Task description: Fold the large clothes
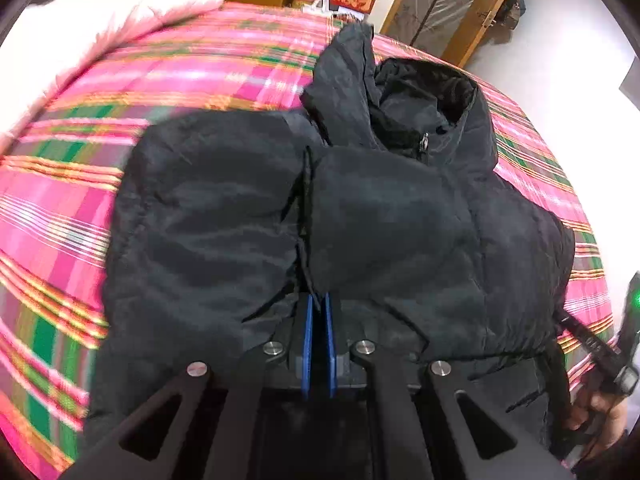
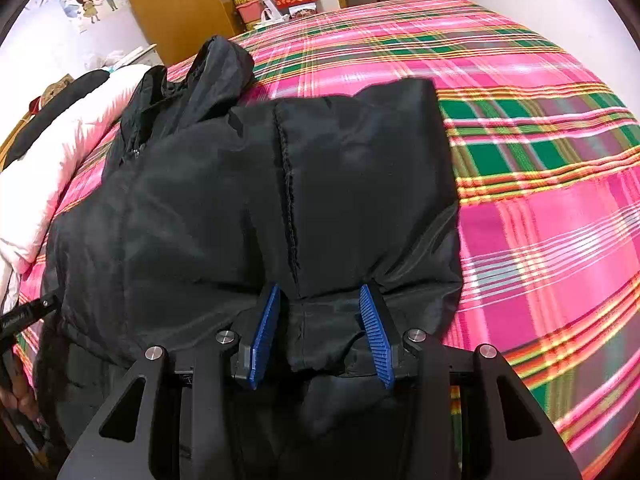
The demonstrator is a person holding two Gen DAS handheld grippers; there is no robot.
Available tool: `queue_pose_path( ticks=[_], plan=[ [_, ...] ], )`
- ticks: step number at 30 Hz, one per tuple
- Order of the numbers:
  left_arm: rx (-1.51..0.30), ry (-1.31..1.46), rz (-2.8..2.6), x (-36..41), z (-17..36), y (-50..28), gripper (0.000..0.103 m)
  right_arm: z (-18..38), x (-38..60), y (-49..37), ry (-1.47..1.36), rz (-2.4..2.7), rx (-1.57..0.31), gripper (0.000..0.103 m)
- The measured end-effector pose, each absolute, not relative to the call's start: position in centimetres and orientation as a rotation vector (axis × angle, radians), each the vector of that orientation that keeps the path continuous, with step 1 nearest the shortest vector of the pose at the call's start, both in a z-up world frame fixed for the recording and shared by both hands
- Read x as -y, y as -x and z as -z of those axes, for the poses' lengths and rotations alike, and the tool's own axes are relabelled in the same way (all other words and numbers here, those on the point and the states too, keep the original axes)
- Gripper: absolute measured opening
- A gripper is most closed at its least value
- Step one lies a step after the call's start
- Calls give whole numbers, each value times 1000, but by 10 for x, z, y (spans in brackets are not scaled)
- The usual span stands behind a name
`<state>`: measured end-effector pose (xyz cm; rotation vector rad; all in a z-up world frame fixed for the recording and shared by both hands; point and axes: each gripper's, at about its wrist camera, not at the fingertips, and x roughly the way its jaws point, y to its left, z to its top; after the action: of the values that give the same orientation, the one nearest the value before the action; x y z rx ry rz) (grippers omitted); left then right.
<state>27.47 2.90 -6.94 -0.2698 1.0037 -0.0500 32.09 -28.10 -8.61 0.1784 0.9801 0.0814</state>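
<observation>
A large black padded jacket (image 1: 248, 208) lies on a pink plaid bedspread (image 1: 80, 160), its hood and collar (image 1: 420, 92) at the far end. My left gripper (image 1: 318, 300) is shut on a fold of the jacket's near edge, its blue pads pinching the fabric. In the right wrist view the jacket (image 2: 240, 184) fills the middle, folded over on itself with a seam running down it. My right gripper (image 2: 322, 294) is open, its blue pads (image 2: 266, 328) spread either side of a bunched part of the jacket's edge.
A white and pink quilt (image 1: 100, 12) lies at the bed's far left, also in the right wrist view (image 2: 48, 168). Boxes and a wooden wardrobe (image 2: 176, 4) stand beyond the bed. The other gripper and hand show at the right edge (image 1: 624, 360).
</observation>
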Motion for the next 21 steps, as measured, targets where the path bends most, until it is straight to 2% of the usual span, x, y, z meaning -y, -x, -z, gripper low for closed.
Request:
queue_pose_path(
  ticks=[6, 8, 10, 16, 21],
  plan=[
    [-830, 232, 24, -38, 21, -255, 8, 37, 299, -310, -199, -114, -837, 43],
    [-809, 241, 63, -32, 12, -271, 18, 35, 303, -328, -179, -98, -844, 43],
    [-791, 221, 112, -22, 11, -290, 19, 38, 305, -348, -158, -90, -851, 43],
    [-930, 106, 78, -7, 79, -345, 19, 81, 311, -390, -131, -57, -948, 43],
    [-887, 87, 74, -8, 100, -339, 19, 103, 305, -393, -116, -50, -956, 43]
  ],
)
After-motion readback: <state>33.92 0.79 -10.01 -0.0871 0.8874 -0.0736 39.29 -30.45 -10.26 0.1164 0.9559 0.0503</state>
